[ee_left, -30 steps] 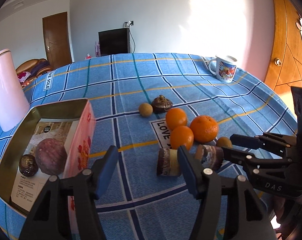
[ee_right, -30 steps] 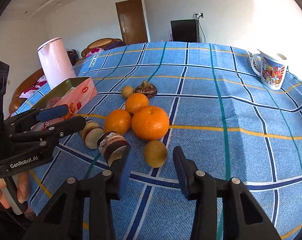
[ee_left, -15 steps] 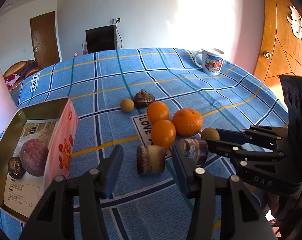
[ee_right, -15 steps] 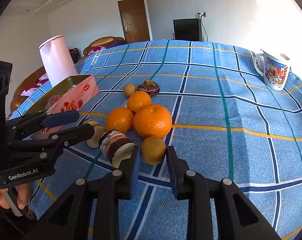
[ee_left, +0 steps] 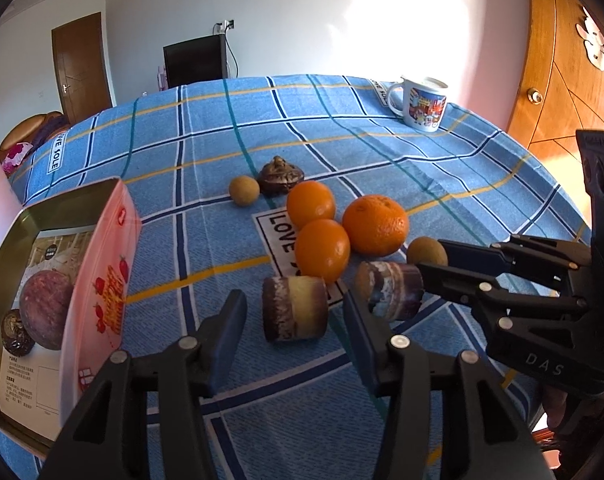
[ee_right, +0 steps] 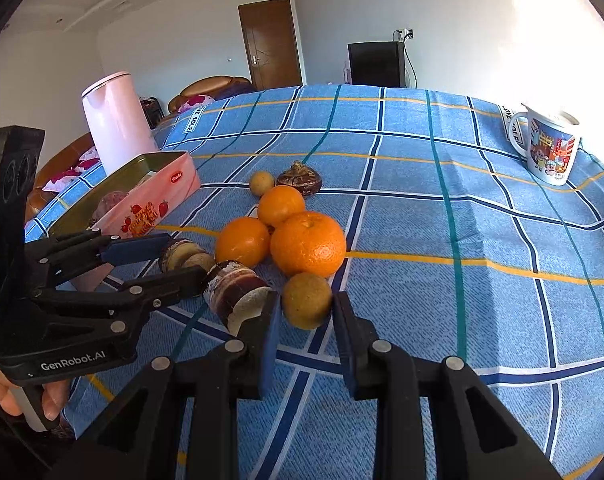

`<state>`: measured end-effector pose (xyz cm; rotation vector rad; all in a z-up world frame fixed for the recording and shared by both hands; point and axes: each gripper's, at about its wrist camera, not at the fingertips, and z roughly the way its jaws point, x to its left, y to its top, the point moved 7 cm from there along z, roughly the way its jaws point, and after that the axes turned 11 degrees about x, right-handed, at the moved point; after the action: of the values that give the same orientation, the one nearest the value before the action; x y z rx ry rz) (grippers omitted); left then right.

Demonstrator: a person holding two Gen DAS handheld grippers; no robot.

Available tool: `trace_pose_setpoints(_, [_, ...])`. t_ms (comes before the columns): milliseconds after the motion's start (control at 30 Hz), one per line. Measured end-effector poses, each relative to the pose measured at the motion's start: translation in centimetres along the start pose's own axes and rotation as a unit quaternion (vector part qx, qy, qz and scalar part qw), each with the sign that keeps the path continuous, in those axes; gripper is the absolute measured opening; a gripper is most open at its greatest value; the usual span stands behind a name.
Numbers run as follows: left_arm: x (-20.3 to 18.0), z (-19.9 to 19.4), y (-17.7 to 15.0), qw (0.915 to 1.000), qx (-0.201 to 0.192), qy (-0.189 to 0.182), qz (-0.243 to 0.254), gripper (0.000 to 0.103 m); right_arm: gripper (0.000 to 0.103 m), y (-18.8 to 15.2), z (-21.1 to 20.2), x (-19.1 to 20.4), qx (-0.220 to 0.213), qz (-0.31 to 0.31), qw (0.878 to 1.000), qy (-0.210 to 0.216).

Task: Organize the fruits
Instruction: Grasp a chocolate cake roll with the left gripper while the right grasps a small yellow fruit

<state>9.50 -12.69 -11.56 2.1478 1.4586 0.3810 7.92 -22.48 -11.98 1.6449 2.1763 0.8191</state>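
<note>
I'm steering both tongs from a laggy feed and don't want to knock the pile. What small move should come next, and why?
Probably ease the right tongs forward and close on the small brown fruit: it already sits between their open fingers, just touching the big orange. The left tongs are likewise open around the cut sugarcane piece and could wait.

So over the last second the right gripper (ee_right: pixel 303 310) dropped in low and narrowed its jaws around the small brown fruit (ee_right: pixel 306 299), going from a wide gap to sitting just beside it on both sides, though I can't tell if the pads actually touch. The left gripper (ee_left: pixel 296 314) slid forward too, so the cut sugarcane piece (ee_left: pixel 294 307) now sits between its open fingers (ee_left: pixel 226 322) instead of off by the right one.
</note>
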Motion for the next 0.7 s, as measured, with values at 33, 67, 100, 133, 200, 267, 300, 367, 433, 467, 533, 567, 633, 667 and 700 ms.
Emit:
trace_pose_setpoints(33, [0.1,-0.1,0.1,1.0,-0.002,-0.004,-0.003,0.049,0.028,0.0,0.0,0.0,-0.001,-0.001,1.0,-0.001])
trace_pose_setpoints(67, [0.2,0.0,0.1,0.9999,-0.001,-0.009,-0.005,0.038,0.028,0.0,-0.1,0.0,-0.002,-0.002,1.0,-0.002])
trace_pose_setpoints(100, [0.3,0.2,0.0,0.9998,0.003,-0.016,-0.008,0.032,0.028,0.0,-0.2,0.0,-0.006,-0.003,1.0,-0.003])
trace_pose_setpoints(133, [0.4,0.1,0.1,0.9997,0.0,-0.021,-0.013,0.032,0.028,0.0,-0.4,0.0,-0.011,-0.002,1.0,-0.004])
trace_pose_setpoints(200, [0.6,-0.2,0.1,0.9995,-0.008,-0.024,-0.018,0.032,0.028,0.0,-0.8,0.0,-0.023,-0.002,1.0,-0.005])
trace_pose_setpoints(267, [0.5,-0.6,0.2,0.9994,-0.02,-0.024,-0.017,0.032,0.028,0.0,-1.3,0.1,-0.038,-0.004,0.999,-0.006])
trace_pose_setpoints(300, [0.5,-0.8,0.2,0.9993,-0.025,-0.021,-0.017,0.032,0.028,0.0,-1.5,0.1,-0.044,-0.004,0.999,-0.006])
trace_pose_setpoints(367, [0.5,-1.3,0.2,0.999,-0.039,-0.015,-0.017,0.032,0.028,0.1,-1.8,0.2,-0.055,-0.008,0.998,-0.005])
trace_pose_setpoints(433, [0.6,-1.8,0.3,0.9984,-0.053,-0.013,-0.018,0.032,0.028,0.1,-2.2,0.3,-0.067,-0.011,0.998,-0.002])
trace_pose_setpoints(467, [0.7,-2.0,0.3,0.998,-0.058,-0.012,-0.019,0.032,0.028,0.1,-2.4,0.4,-0.072,-0.013,0.997,-0.001])
trace_pose_setpoints(533, [0.8,-2.4,0.3,0.9973,-0.069,-0.012,-0.02,0.032,0.028,0.1,-2.5,0.4,-0.077,-0.014,0.997,-0.001])
trace_pose_setpoints(567, [0.8,-2.5,0.3,0.9969,-0.074,-0.011,-0.021,0.032,0.028,0.1,-2.6,0.4,-0.081,-0.014,0.997,-0.002])
trace_pose_setpoints(633, [1.0,-2.9,0.3,0.9962,-0.083,-0.011,-0.025,0.032,0.028,0.1,-2.8,0.6,-0.087,-0.018,0.996,0.001])
trace_pose_setpoints(667, [1.1,-2.9,0.3,0.9959,-0.086,-0.01,-0.027,0.032,0.028,0.1,-2.9,0.6,-0.09,-0.02,0.996,0.002])
trace_pose_setpoints(700, [1.1,-3.0,0.4,0.9956,-0.088,-0.01,-0.029,0.032,0.028,0.1,-2.9,0.7,-0.093,-0.02,0.995,0.001])
